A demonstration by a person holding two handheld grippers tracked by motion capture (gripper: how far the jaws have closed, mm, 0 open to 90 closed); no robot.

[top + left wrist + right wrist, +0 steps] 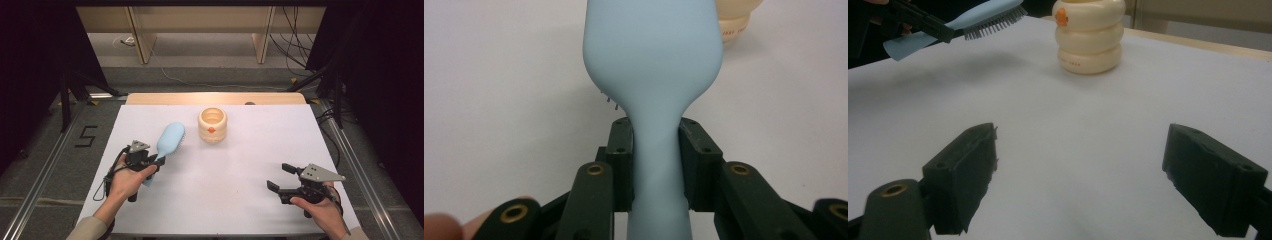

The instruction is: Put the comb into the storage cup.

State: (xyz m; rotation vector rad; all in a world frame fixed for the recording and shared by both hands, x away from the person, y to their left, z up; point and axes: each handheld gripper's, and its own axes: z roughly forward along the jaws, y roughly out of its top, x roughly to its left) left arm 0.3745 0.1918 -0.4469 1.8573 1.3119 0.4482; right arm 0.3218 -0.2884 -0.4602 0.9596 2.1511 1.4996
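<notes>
A light blue hairbrush (170, 139) is held off the white table, bristles facing down, head pointing toward the far side. My left gripper (156, 161) is shut on its handle; in the left gripper view the pads (623, 150) press both sides of the brush's narrow neck (655, 150). The brush (973, 17) hangs above the table at upper left in the right gripper view. A cream ribbed holder (212, 125) with an orange spot stands upright behind the table's middle. My right gripper (281, 176) hovers open at the front right with nothing between its fingers (965, 170).
The white table sheet (225, 175) has a wooden strip along its far edge. Metal rails run along both sides of the table. Tripod legs and cables lie on the floor beyond. A number mark (86, 136) sits on the floor at left.
</notes>
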